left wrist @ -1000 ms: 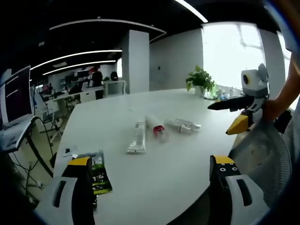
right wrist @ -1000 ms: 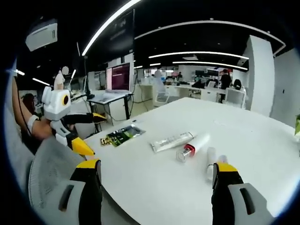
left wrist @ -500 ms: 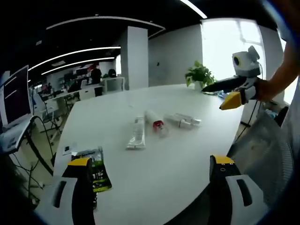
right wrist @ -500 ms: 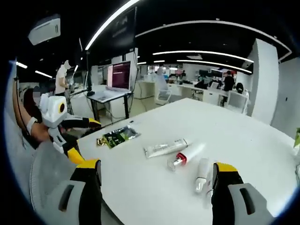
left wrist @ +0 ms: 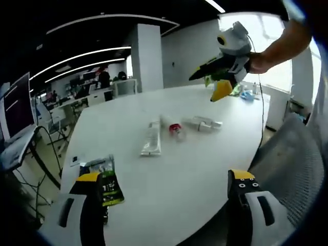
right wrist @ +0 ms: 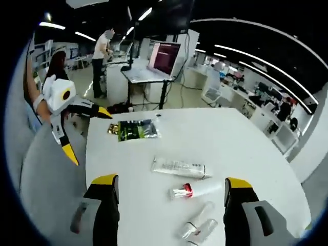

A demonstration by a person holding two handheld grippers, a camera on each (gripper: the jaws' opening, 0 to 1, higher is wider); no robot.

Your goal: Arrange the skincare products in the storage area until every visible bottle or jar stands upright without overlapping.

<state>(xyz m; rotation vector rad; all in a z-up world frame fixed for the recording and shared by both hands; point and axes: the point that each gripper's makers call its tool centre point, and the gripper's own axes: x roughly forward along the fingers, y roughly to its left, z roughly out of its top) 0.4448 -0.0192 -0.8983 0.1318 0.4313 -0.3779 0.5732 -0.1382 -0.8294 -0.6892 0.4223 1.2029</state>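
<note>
Three products lying flat mid-bench (left wrist: 179, 174): white tube (left wrist: 151, 146), red-banded bottle (left wrist: 173, 128), clear bottle (left wrist: 204, 123). All on their sides, side by side, apparently not overlapping, well in from every edge. Green sachet (left wrist: 108, 184) off near the left-hand edge, close to left tool (left wrist: 169, 205).

Approach step by the look of it; nothing stood up yet. Right tool (left wrist: 210, 82) up in the air above the far part of the bench, jaws spread, gripping nothing, seemingly heading over the clear bottle. From the right gripper view, right tool (right wrist: 169, 207) looking down on tube (right wrist: 178, 167), red-banded bottle (right wrist: 192, 191) and clear bottle (right wrist: 199, 228), with the clear bottle nearest.

Left tool (right wrist: 77, 125) hanging off the bench edge beside the sachet (right wrist: 134, 129), jaws wide apart, empty, touching nothing.

Next call, probably: drop onto one bottle, close across its body, tip it onto its base. Tube likely the awkward one; cap end hard to make out.
</note>
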